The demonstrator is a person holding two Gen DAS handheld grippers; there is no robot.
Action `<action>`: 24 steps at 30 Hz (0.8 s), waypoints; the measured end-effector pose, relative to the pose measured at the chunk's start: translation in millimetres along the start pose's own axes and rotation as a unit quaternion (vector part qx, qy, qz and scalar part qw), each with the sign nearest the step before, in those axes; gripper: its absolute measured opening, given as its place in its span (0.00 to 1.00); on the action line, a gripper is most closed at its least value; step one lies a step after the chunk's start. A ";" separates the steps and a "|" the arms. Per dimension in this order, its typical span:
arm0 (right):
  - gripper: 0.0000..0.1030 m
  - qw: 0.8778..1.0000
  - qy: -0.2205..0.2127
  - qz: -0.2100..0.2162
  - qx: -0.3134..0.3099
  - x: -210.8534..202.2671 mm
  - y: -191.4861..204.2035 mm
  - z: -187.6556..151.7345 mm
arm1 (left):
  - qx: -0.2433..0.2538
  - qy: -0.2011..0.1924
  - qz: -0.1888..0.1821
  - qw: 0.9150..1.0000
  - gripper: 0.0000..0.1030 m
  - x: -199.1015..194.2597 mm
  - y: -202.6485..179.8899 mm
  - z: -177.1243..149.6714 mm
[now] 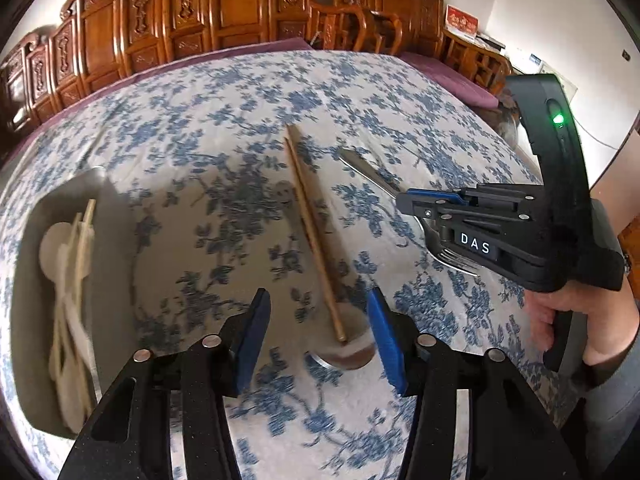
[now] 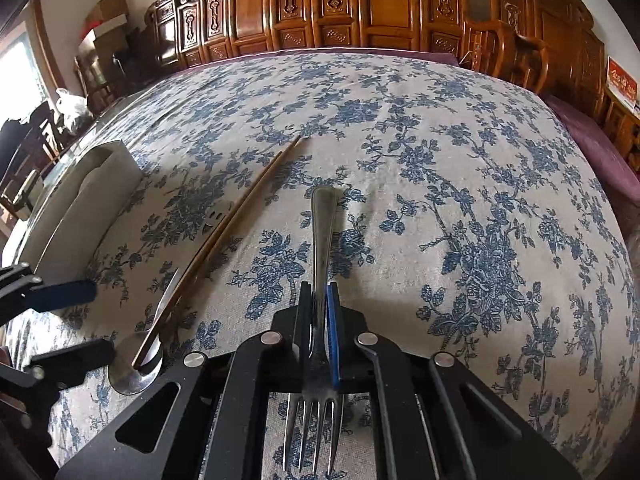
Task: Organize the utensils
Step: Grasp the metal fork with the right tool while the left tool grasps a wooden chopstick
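Starting nearest the left wrist camera: left gripper (image 1: pixel 318 334) about half open, nothing between the blue pads, poised just above the near end of the chopsticks (image 1: pixel 314 232). Near tip of that brown pair lying across the bowl of a steel spoon (image 1: pixel 344 356), right between the two fingers. Long axis of the chopsticks running from there away toward the far side of the floral tablecloth (image 1: pixel 224 120), leaning slightly left, so roughly in line with the gripper's own pointing direction and square to the closing line of the pads. Probably the next pick for this hand; whether the pads would also catch the spoon rim, hard to judge through the motion blur.

Over on the right: right gripper (image 2: pixel 319 320) clamped tight on the neck of a fork (image 2: pixel 322 240), tines back toward the camera, handle pointing away. Fork still down near the cloth, apparently not lifted clear.

To the left, well apart from both: grey tray (image 1: pixel 116 240) already holding pale spoons and chopsticks, blurred. Left hand plainly the nearer one to it.

Farthest back: carved wooden chairs (image 1: pixel 240 8) along the table edge.
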State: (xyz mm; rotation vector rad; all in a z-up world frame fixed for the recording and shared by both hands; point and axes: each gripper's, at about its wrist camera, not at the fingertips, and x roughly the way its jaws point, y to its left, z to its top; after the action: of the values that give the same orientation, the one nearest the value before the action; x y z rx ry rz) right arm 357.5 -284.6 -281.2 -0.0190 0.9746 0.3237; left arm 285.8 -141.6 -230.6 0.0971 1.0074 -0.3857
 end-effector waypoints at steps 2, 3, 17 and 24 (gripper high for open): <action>0.08 1.000 -0.001 0.002 0.000 -0.2 -1.0 -0.5 | 0.002 0.009 -0.005 1.000 0.32 7.3 -4.3 1.8; 0.08 1.000 -0.001 0.002 0.001 -0.2 -1.3 -0.6 | 0.002 0.014 -0.007 1.000 0.26 11.4 -5.7 2.4; 0.08 1.000 -0.002 0.008 0.006 -0.4 -2.6 -0.4 | 0.004 0.046 0.030 0.999 0.11 31.3 -6.6 4.0; 0.09 1.000 0.000 -0.003 -0.004 1.8 0.4 -0.7 | 0.003 0.039 0.044 0.998 0.07 34.8 -4.9 8.9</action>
State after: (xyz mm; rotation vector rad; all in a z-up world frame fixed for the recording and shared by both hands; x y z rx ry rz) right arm 357.8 -283.9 -283.1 -0.0281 0.9734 0.3223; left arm 307.7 -157.8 -254.6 0.1615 1.0757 -0.3069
